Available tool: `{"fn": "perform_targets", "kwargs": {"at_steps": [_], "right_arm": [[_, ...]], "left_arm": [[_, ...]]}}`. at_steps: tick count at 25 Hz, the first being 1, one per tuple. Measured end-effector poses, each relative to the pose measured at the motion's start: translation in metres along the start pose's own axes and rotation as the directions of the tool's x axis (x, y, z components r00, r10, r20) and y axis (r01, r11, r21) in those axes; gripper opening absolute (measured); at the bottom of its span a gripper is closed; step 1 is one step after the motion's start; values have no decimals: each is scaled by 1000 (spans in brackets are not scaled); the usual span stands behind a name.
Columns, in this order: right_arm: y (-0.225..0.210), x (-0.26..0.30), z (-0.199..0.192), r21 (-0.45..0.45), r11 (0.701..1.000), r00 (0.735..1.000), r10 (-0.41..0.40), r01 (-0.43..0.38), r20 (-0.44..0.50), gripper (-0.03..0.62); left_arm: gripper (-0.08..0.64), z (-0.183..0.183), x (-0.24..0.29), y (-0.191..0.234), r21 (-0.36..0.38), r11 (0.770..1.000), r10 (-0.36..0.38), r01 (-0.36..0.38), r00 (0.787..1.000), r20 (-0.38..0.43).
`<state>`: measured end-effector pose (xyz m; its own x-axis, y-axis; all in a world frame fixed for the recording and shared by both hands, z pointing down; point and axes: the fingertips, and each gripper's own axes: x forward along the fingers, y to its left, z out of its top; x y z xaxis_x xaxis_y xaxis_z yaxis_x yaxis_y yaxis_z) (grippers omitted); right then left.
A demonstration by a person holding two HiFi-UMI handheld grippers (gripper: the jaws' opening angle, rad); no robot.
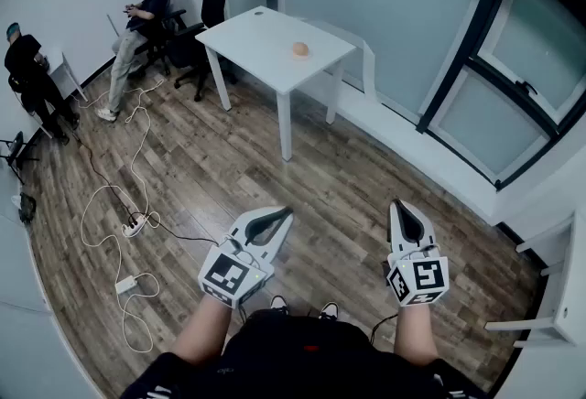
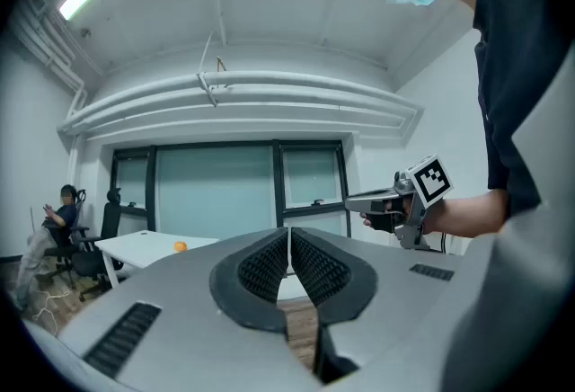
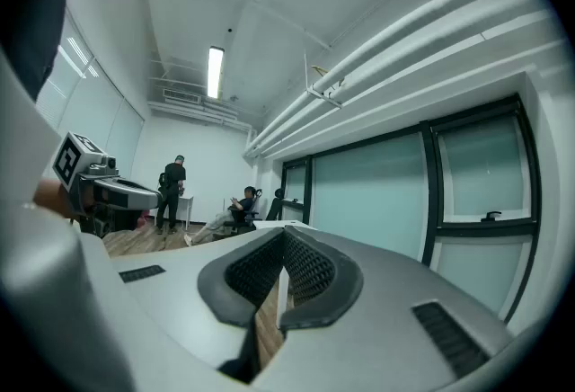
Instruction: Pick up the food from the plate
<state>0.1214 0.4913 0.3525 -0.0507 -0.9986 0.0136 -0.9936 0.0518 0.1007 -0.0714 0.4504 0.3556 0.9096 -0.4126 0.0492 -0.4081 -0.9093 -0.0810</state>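
Note:
A small orange piece of food (image 1: 300, 48) lies on a white table (image 1: 265, 36) across the room; I cannot make out a plate under it. The left gripper view also shows the food (image 2: 181, 246) far off on the table (image 2: 148, 245). Both grippers are held low over the wooden floor, far from the table. My left gripper (image 1: 286, 212) is shut with nothing in it, its ribbed pads (image 2: 269, 264) touching. My right gripper (image 1: 398, 205) is shut and empty too, its pads (image 3: 301, 266) pressed together.
One person sits on an office chair (image 1: 137, 17) at the back left and another stands by the left wall (image 1: 32, 68). Cables and power strips (image 1: 133, 225) trail across the floor on the left. Glass windows (image 1: 476, 68) line the far right wall, and a white shelf (image 1: 549, 296) stands at the right.

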Motion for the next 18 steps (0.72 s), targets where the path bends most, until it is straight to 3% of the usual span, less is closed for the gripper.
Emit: {"fn": "perform_targets", "kwargs": {"at_steps": [11,15,18], "right_arm": [[-12,-10,-2,-17,999,999,-28,28,-16,25],[-6,-2,1,8,1000,1000,9,-9,13,25],[15,11,3,-32,999,999,41,-41,18,25]], "left_arm": [[29,-4,7,-1,-42,999,21,-21,1000,2],[29,-4,7,4,-54,998,25,-24,1000,6],[29,-7,-3,17,-62,997,35,-35,999,5]]}}
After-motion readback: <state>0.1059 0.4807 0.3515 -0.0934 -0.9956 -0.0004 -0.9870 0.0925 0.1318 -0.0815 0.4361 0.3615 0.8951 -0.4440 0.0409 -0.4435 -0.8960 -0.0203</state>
